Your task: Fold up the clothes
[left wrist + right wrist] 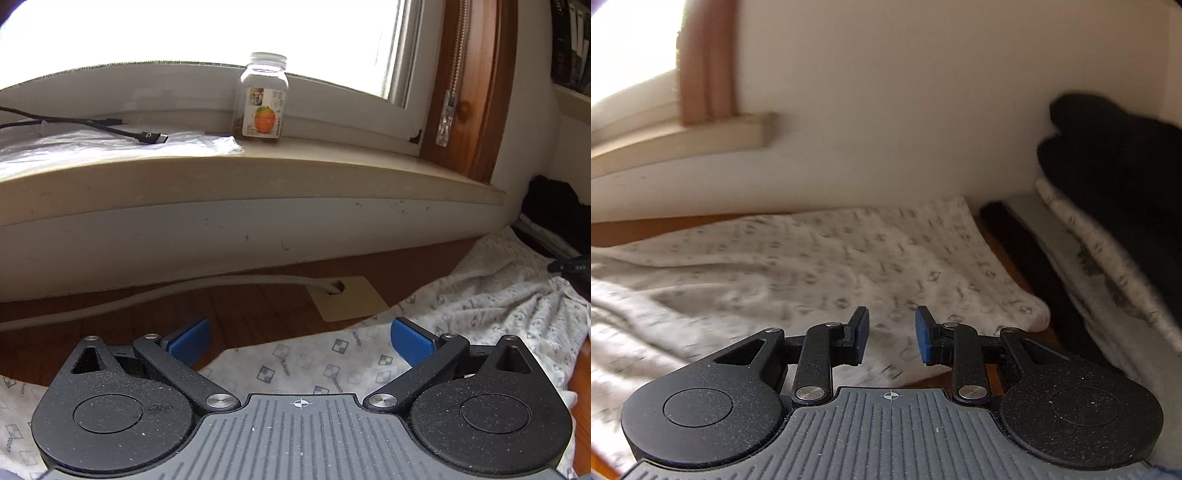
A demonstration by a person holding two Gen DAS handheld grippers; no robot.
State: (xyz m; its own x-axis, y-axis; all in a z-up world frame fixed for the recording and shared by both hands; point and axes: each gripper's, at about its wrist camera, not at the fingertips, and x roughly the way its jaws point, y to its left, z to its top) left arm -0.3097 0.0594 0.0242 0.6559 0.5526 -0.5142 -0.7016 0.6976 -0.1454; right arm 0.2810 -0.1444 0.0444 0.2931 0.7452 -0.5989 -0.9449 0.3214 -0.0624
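Note:
A white garment with a small grey checker print lies spread on the wooden floor below a window sill. My left gripper hovers over its near edge, blue pads far apart, nothing between them. In the blurred right wrist view the same printed garment fills the floor. My right gripper stands above its corner, jaws a narrow gap apart with no cloth pinched. A dark tip of the other gripper shows at the right edge of the left wrist view.
On the window sill stand a clear jar with an orange label, a black cable and plastic wrap. A white cable runs along the wall. A black garment and another printed cloth are piled at right.

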